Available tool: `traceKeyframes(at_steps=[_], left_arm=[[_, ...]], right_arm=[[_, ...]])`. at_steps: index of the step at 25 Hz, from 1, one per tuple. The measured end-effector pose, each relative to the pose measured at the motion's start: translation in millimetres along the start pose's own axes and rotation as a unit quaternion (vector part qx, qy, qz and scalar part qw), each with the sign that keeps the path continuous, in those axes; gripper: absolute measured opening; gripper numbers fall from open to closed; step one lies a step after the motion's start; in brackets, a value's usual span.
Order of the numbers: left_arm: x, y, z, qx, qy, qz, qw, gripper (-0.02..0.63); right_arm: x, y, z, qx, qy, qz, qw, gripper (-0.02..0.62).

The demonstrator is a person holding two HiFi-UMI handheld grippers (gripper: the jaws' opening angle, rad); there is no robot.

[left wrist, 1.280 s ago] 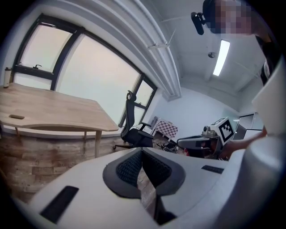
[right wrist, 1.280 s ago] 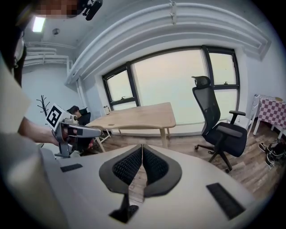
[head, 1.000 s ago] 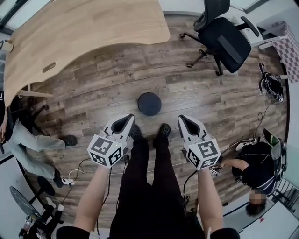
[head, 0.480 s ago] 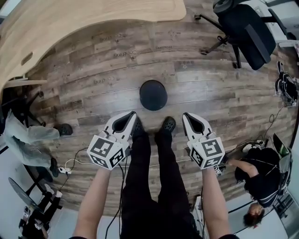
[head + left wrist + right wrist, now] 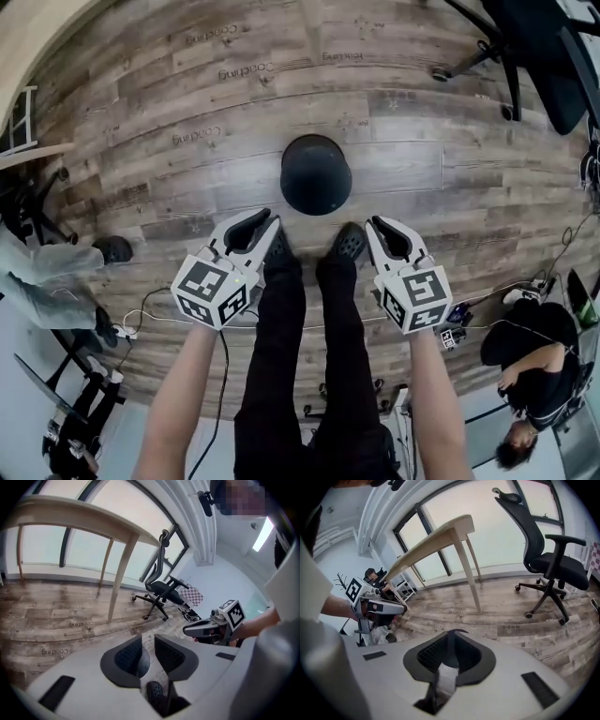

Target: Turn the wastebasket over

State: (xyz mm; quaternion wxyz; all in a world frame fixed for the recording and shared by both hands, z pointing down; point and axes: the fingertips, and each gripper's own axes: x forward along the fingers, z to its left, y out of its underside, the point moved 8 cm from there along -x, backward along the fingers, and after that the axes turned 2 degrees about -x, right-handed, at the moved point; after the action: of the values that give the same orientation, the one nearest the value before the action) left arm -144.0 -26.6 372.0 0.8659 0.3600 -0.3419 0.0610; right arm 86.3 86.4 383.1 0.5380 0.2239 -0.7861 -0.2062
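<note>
Gaping by only a narrow slit, the jaws of the left gripper (image 5: 246, 229) have just been opening, with nothing between them. Those of the right gripper (image 5: 388, 234) are pressed together, empty too. Both grippers hang just above the person's shoes (image 5: 349, 242), one at each side. Just beyond the toes, between the two grippers, the black wastebasket (image 5: 316, 174) sits on the wooden floor (image 5: 187, 122), untouched. An office chair (image 5: 539, 56) stands at the far right.
</note>
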Motion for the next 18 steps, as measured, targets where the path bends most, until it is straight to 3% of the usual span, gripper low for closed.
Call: traceKeyframes(at_steps=[1, 3, 5, 18], left_arm=[[8.2, 7.8, 7.4, 0.001, 0.001, 0.008, 1.0000, 0.110], [24.5, 21.7, 21.9, 0.004, 0.002, 0.022, 0.9997, 0.117], [41.3, 33.6, 37.3, 0.005, 0.001, 0.031, 0.9995, 0.149], [122.3, 84.2, 111.7, 0.015, 0.012, 0.088, 0.9959, 0.273]], right_arm=[[10.1, 8.2, -4.1, 0.002, 0.000, 0.007, 1.000, 0.037], [30.0, 23.8, -12.5, 0.010, -0.005, 0.019, 1.000, 0.058], [49.8, 37.6, -21.0, 0.020, -0.011, 0.031, 0.999, 0.191], [142.3, 86.5, -58.7, 0.039, -0.018, 0.082, 0.996, 0.288]])
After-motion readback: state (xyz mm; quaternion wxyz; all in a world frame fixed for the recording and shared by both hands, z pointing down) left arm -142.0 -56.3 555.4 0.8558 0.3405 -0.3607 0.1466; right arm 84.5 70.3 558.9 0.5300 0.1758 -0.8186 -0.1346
